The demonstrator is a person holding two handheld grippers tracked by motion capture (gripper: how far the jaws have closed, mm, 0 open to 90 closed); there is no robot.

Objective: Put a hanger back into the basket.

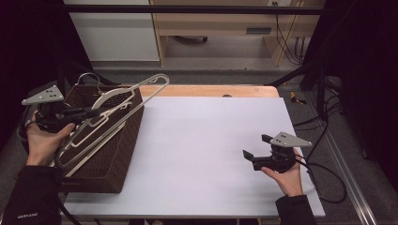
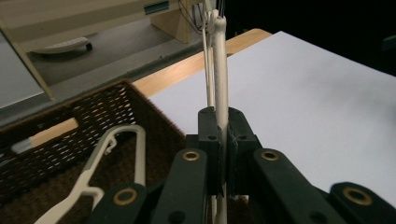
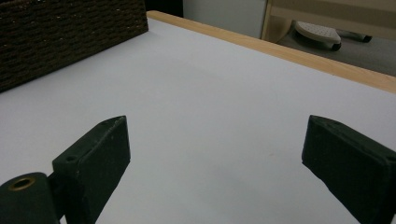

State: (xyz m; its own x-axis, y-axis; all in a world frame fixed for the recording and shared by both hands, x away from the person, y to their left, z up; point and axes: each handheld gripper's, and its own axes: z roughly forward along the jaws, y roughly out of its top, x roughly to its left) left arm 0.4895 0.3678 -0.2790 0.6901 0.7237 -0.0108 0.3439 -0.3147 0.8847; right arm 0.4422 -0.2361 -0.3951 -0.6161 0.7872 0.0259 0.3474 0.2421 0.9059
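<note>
Holding a pale plastic hanger [image 1: 123, 96] above the dark wicker basket [image 1: 119, 154], the left gripper [image 1: 87, 112] has its jaws clamped tight on the hanger's thin bar; in the left gripper view the bar [image 2: 220, 70] runs straight up from between the two pressed-together black pads. The hanger sits tilted, its long end reaching out over the basket's far corner toward the white surface [image 1: 206, 150]. More hangers [image 1: 89, 140] lie under it inside the basket, leaning against the rim, and one of them [image 2: 112, 158] curves along the woven wall just beside the gripper. The basket stands on the left part of the surface, close to the near left edge.

Over on the right, well apart from the basket, the right gripper [image 1: 256, 147] hangs low over bare white surface, its jaws spread wide with nothing between them. The right gripper view shows the basket's wall [image 3: 65, 37] off at the far left and the wooden edge [image 3: 280, 49] of the surface beyond. Nothing lies between the two grippers. Past the surface, a wooden shelf unit [image 1: 216, 28] stands on the floor, cables [image 1: 291, 47] hanging beside it.
</note>
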